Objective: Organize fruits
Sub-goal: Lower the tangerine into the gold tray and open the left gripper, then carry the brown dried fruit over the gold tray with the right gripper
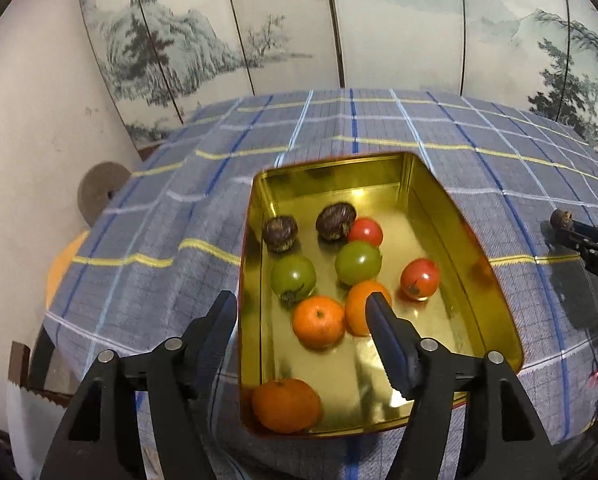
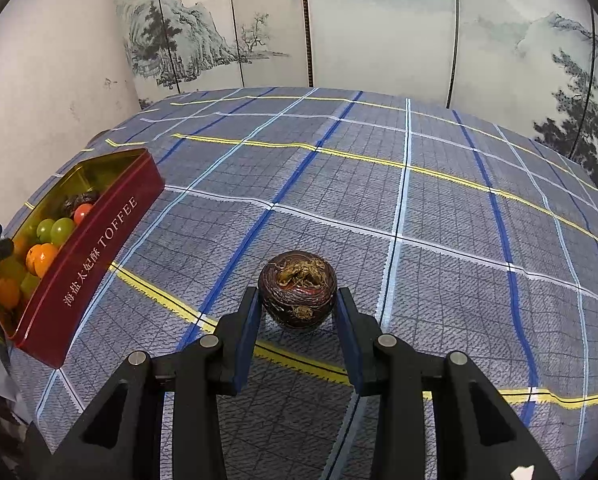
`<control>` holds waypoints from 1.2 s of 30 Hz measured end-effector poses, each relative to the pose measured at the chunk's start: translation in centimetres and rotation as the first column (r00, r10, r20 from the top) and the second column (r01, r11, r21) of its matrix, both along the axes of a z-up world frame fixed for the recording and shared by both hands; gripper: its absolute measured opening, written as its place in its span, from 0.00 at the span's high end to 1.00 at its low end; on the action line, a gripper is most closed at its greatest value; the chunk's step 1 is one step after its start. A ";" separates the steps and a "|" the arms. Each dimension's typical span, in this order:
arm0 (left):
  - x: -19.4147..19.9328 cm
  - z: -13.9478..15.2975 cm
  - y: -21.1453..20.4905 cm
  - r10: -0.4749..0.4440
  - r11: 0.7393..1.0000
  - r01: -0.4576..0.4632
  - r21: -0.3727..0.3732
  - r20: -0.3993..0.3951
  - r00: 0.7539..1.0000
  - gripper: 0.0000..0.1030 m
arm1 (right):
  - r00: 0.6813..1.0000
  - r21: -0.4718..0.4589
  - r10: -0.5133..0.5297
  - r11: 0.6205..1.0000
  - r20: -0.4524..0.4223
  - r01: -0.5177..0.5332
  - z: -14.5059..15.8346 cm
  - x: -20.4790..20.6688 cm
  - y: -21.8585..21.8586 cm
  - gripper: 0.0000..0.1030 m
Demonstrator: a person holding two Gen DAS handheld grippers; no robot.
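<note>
1. The tin (image 1: pixel 495 280) holds nine fruits: three oranges (image 1: pixel 318 322), two green tomatoes (image 1: pixel 293 278), two red tomatoes (image 1: pixel 420 279) and two dark brown chestnuts (image 1: pixel 336 221).
2. One more chestnut (image 2: pixel 297 290) lies outside the tin, well to its right on the counter (image 2: pixel 419 184).
3. The tin is gold inside and red outside, with the word TOFFEE on its long side. The right half of its floor beside the red tomatoes is bare.
4. The tin's near end sits close to the front edge of the counter. To the right of the tin the checked cloth (image 2: pixel 459 240) is open up to the far edge.
5. The left gripper (image 1: pixel 301 308) hangs above the near part of the tin, its fingers spread wide and holding nothing.
6. The right gripper (image 2: pixel 297 304) has its fingers on both sides of the loose chestnut, the left one touching it, the right one just beside; I cannot tell if they pinch it.
</note>
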State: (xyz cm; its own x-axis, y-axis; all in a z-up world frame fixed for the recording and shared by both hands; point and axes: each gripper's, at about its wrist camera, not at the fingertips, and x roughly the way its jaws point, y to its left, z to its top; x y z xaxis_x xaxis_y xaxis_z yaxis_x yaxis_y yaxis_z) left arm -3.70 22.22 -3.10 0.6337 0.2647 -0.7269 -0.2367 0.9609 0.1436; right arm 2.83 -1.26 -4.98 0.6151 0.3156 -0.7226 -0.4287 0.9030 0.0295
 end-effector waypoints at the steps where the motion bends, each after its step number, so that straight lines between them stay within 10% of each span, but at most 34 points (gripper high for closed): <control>1: 0.0 0.2 -0.2 -0.001 1.000 0.001 0.008 0.006 1.000 0.32 | 1.000 0.000 0.000 1.000 -0.001 0.000 0.0 0.0 0.0 0.66; 20: -1.3 3.1 -1.7 0.072 0.968 -0.093 0.233 0.097 0.993 0.04 | 0.981 0.129 0.177 0.974 0.079 -0.186 6.3 -3.9 6.0 0.66; 36: -3.0 4.0 1.0 0.064 0.996 -0.071 0.055 0.127 0.990 0.04 | 0.927 0.073 0.368 0.925 0.073 -0.373 6.3 -7.9 15.0 0.66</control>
State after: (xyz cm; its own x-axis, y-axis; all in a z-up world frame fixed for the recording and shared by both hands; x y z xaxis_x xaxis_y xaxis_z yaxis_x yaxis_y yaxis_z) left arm -6.72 23.24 0.89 0.6980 0.3505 -0.6245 -0.3204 0.9327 0.1653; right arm -5.06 13.79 1.29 0.4815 0.5870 -0.6508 -0.7355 0.6745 0.0643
